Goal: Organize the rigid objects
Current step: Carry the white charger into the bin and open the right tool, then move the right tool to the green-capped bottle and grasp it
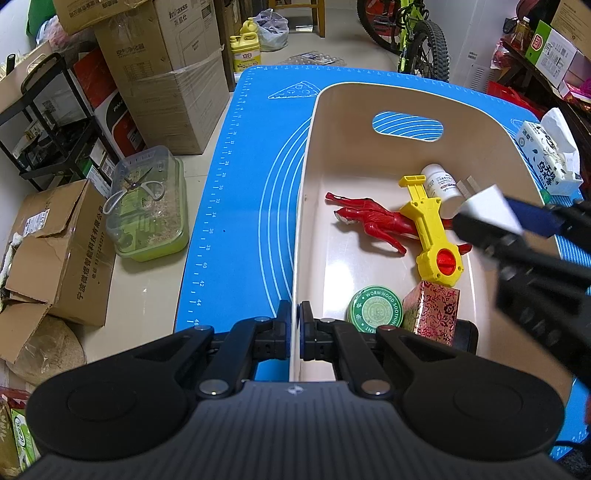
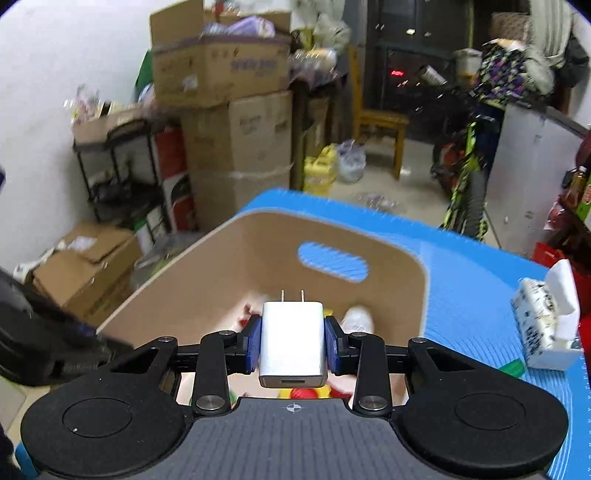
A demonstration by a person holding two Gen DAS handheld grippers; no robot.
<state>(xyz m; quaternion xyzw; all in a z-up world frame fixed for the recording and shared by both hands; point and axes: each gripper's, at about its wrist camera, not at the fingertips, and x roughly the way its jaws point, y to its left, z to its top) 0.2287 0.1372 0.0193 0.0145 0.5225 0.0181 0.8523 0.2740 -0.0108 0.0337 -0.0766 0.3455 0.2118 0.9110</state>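
Observation:
A beige bin (image 1: 369, 96) stands on the blue mat (image 1: 251, 155). My left gripper (image 1: 294, 323) is shut on the bin's near left wall. Inside lie a red toy figure (image 1: 369, 223), a yellow toy launcher (image 1: 430, 236), a white pill bottle (image 1: 441, 186), a green round tin (image 1: 375, 310) and a red floral box (image 1: 430, 312). My right gripper (image 2: 293, 341) is shut on a white charger plug (image 2: 293, 341) and holds it above the bin (image 2: 229, 258). It also shows in the left wrist view (image 1: 491, 210), over the bin's right side.
A tissue pack (image 1: 550, 155) lies on the mat right of the bin, also in the right wrist view (image 2: 546, 325). Cardboard boxes (image 1: 162, 81), a black rack (image 1: 48, 122) and a clear tub (image 1: 147, 206) stand on the floor at left. A bicycle (image 1: 421, 33) stands behind.

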